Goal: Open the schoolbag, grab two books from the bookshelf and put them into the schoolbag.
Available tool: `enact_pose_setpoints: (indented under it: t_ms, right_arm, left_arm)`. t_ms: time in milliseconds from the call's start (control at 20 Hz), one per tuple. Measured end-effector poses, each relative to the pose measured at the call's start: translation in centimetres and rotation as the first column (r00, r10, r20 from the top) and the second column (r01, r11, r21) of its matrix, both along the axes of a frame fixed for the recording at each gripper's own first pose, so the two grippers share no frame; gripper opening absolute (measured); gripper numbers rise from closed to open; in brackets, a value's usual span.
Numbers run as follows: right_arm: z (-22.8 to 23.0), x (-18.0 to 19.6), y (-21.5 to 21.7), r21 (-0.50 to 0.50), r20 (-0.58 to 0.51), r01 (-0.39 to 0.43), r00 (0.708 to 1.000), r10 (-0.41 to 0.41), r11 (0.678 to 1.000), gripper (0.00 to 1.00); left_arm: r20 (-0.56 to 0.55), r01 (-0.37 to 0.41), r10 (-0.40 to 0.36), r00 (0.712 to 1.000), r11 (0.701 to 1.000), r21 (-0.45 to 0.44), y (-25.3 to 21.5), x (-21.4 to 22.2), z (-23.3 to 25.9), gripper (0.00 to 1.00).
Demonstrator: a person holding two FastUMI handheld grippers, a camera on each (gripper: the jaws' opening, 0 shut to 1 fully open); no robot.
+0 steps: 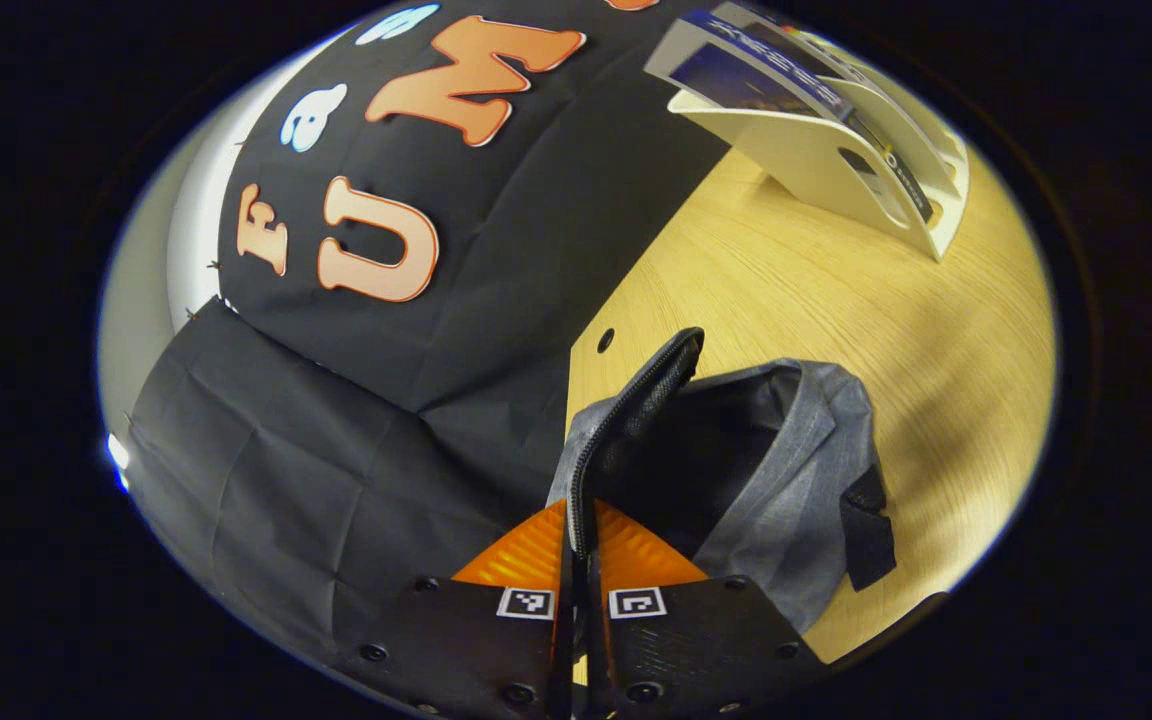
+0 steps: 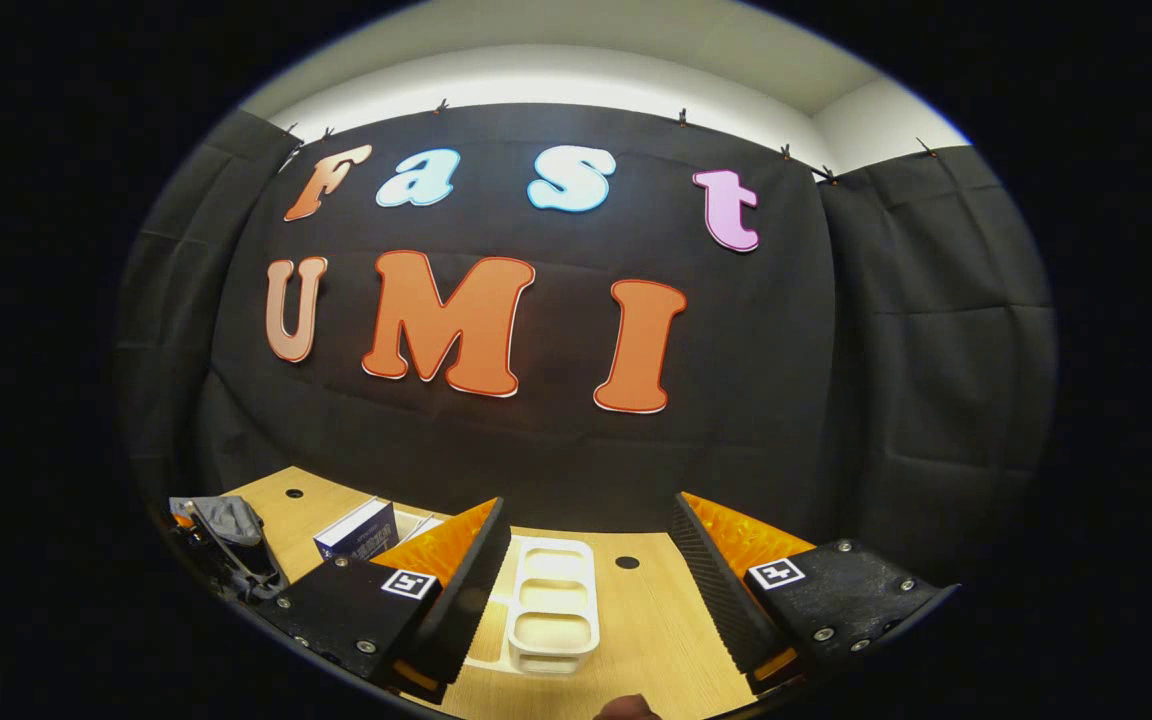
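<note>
Schoolbag (image 1: pixel 786 470): one, grey, lying on the wooden table (image 1: pixel 836 300); its zippered flap (image 1: pixel 636 400) is lifted and the dark interior is exposed.
Left gripper (image 1: pixel 581 530): fingers nearly together, pinching the zippered edge of the flap and holding it up.
Right gripper (image 2: pixel 586 560): fingers wide apart, holding nothing, raised above the table and facing the white bookshelf (image 2: pixel 554 605).
Bookshelf: one white slotted rack, standing on the table well apart from the bag; in the right gripper view its three slots nearest the camera look empty.
Books (image 1: pixel 766 70): at least two visible, leaning in the rack; the exact count is hard to tell.
Progress, done: opening the bag appears complete or nearly so.
Progress, left: both books judged not yet fetched; none can be seen inside the bag, though its interior is too dark to be sure.
Stage: early, roughly the first third.
</note>
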State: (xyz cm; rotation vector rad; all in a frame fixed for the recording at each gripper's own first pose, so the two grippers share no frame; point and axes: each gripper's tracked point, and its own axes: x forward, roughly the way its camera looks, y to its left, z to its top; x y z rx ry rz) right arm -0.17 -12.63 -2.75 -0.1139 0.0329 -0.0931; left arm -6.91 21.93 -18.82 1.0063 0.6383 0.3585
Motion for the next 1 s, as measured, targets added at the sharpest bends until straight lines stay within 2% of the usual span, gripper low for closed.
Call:
enact_pose_setpoints:
  t_ms: [150,300,450,600,750,1000]
  right_arm:
    - [0.0,0.3,1.6,-0.011,-0.004,0.033,0.999,-0.033,0.999,0.97]
    - [0.8,0.3,4.2,-0.016,0.001,0.066,0.998,-0.066,0.998,0.98]
    - [1.7,0.3,7.2,-0.045,0.007,0.093,0.996,-0.093,0.995,0.97]
    - [2.8,0.3,10.2,-0.064,0.018,0.115,0.993,-0.114,0.991,0.97]
    - [3.9,0.5,13.4,-0.085,0.023,0.131,0.991,-0.13,0.988,0.97]
    - [5.5,0.7,18.0,-0.168,0.014,0.154,0.988,-0.154,0.974,0.97]
  left_arm:
    - [0.032,0.02,-0.017,0.999,0.995,-0.094,1.3,0.6,2.5,0.04]
    - [0.057,0.044,-0.032,0.998,0.978,-0.205,3.3,1.6,5.3,0.04]
    - [0.072,0.085,-0.066,0.995,0.948,-0.307,4.9,3.3,7.7,0.04]
    - [0.064,0.122,-0.105,0.992,0.903,-0.412,6.2,4.5,9.0,0.04]
    - [0.066,0.173,-0.162,0.985,0.837,-0.519,6.8,5.6,10.4,0.04]
    - [0.05,0.195,-0.225,0.973,0.685,-0.702,7.8,6.4,11.9,0.04]
